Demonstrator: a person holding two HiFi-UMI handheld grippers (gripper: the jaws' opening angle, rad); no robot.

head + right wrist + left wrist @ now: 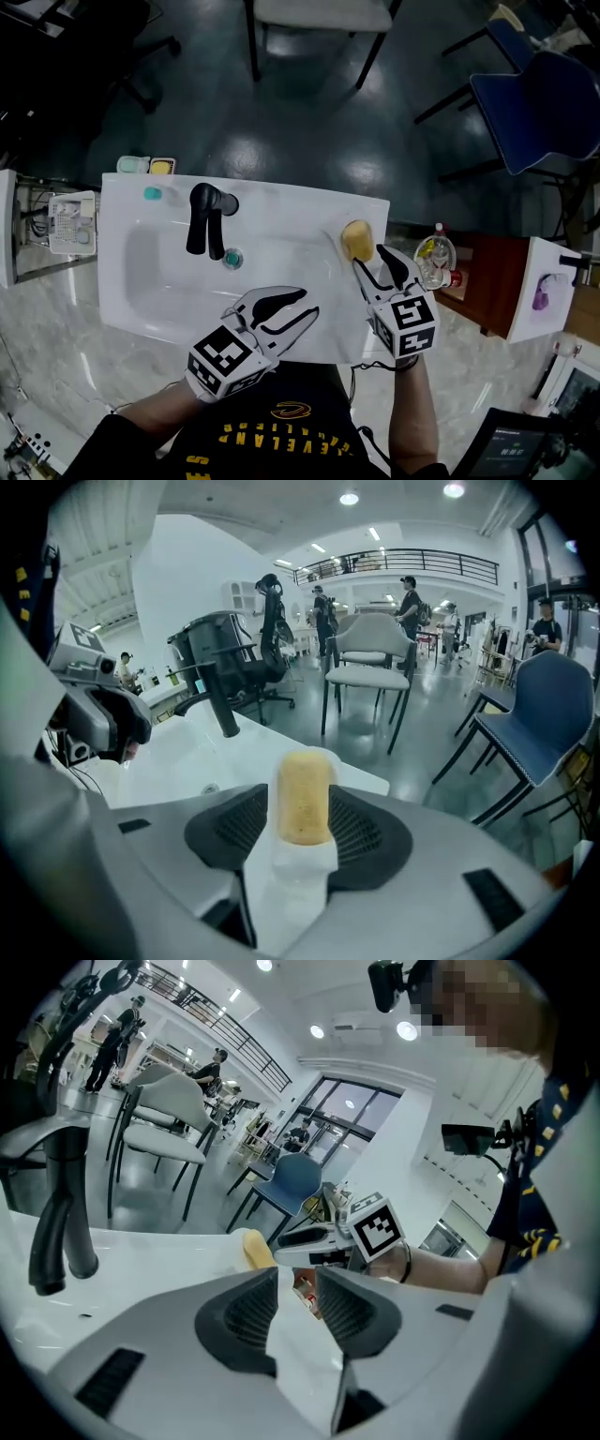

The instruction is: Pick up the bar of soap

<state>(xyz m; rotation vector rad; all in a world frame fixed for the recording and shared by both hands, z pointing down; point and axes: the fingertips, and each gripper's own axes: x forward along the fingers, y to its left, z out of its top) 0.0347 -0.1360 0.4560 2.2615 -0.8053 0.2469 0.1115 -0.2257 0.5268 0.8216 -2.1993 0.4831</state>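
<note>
A yellow bar of soap (pixel 356 239) lies on the right rim of the white sink (pixel 141 272). My right gripper (pixel 372 260) reaches it from the near side, with its tips at the soap's near end. In the right gripper view the soap (pixel 303 794) stands between the two dark pads (pixel 366 832), and the right gripper (pixel 302 841) is open around it, not visibly pressing. My left gripper (pixel 309 303) hovers over the sink's front edge, open and empty. The left gripper view looks past the open left gripper (pixel 298 1283) at the soap (pixel 256 1247) and the right gripper (pixel 314 1241).
A black faucet (pixel 206 220) stands at the back of the basin, with a drain (pixel 232 258) below it. A small teal item (pixel 152 194) sits at the back left corner. Right of the sink a bottle (pixel 436 258) stands on a wooden stand. Chairs (pixel 539 108) stand beyond.
</note>
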